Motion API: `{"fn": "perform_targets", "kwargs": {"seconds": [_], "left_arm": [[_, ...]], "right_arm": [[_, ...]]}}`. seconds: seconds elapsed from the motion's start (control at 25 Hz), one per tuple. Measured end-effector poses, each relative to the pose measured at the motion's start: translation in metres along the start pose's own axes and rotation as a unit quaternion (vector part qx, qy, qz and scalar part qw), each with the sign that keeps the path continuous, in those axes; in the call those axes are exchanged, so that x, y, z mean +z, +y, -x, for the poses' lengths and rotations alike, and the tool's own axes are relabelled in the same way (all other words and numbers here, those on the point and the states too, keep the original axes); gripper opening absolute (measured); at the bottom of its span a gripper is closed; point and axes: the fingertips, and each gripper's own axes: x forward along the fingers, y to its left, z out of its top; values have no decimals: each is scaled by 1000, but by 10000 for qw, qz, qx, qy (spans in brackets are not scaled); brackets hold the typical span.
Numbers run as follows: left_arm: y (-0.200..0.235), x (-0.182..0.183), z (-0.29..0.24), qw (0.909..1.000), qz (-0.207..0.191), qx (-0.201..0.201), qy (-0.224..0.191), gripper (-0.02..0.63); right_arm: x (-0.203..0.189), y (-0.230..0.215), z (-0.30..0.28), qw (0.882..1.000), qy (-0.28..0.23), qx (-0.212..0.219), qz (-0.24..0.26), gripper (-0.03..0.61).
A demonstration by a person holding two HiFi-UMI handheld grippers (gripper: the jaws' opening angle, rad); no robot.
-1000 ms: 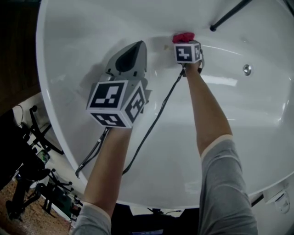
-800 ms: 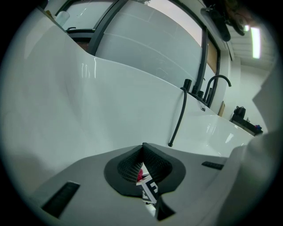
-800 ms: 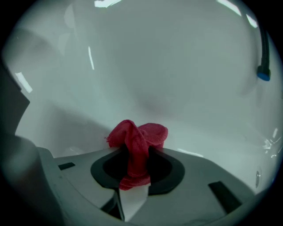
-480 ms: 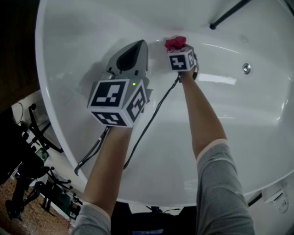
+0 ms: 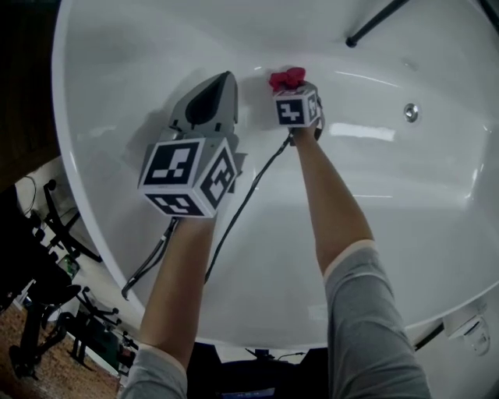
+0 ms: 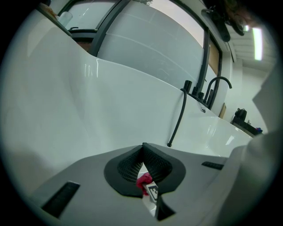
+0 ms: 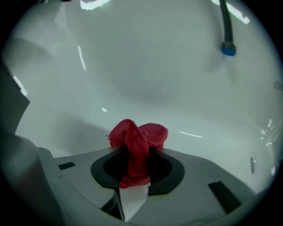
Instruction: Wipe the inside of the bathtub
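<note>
The white bathtub [image 5: 140, 70] fills the head view. My right gripper [image 5: 290, 84] reaches deep inside it and is shut on a red cloth [image 5: 287, 78], which is bunched against the tub's inner wall. In the right gripper view the red cloth [image 7: 137, 143] sticks up from between the jaws of the gripper [image 7: 135, 152]. My left gripper [image 5: 222, 78] hovers just left of it, above the tub's inner slope, jaws shut with nothing in them. In the left gripper view the red cloth [image 6: 143, 180] shows through the slit below the closed left gripper [image 6: 142, 148].
A black hose [image 5: 374, 22] hangs into the tub at the top right, and its blue-tipped end [image 7: 228, 48] shows in the right gripper view. A round metal fitting [image 5: 411, 111] sits on the right wall. A black faucet [image 6: 216, 88] stands on the rim. Cables trail from both grippers.
My right gripper has slid the red cloth left along the tub wall, closer to the left gripper. The left gripper has hardly moved.
</note>
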Motion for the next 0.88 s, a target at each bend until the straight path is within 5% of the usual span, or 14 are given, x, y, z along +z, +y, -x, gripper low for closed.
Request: {"fn": "perform_targets", "kwargs": {"seconds": [0.28, 0.44, 0.64, 0.76, 0.88], "left_arm": [[-6, -6, -3, 10000, -19, -62, 62, -3], [-4, -7, -1, 9999, -27, -58, 84, -3], [-2, -5, 1, 10000, -33, -61, 69, -3], [-5, -3, 1, 10000, -16, -86, 38, -3], [-4, -7, 0, 10000, 7, -77, 47, -3]], "right_arm": [[1, 62, 5, 9958, -210, 635, 625, 114], [-11, 6, 8, 9986, -145, 154, 475, 114], [-35, -80, 22, 9976, 25, -592, -346, 114], [-38, -76, 22, 9956, 133, -697, -614, 112], [-35, -35, 16, 9989, 122, -350, -285, 110]]}}
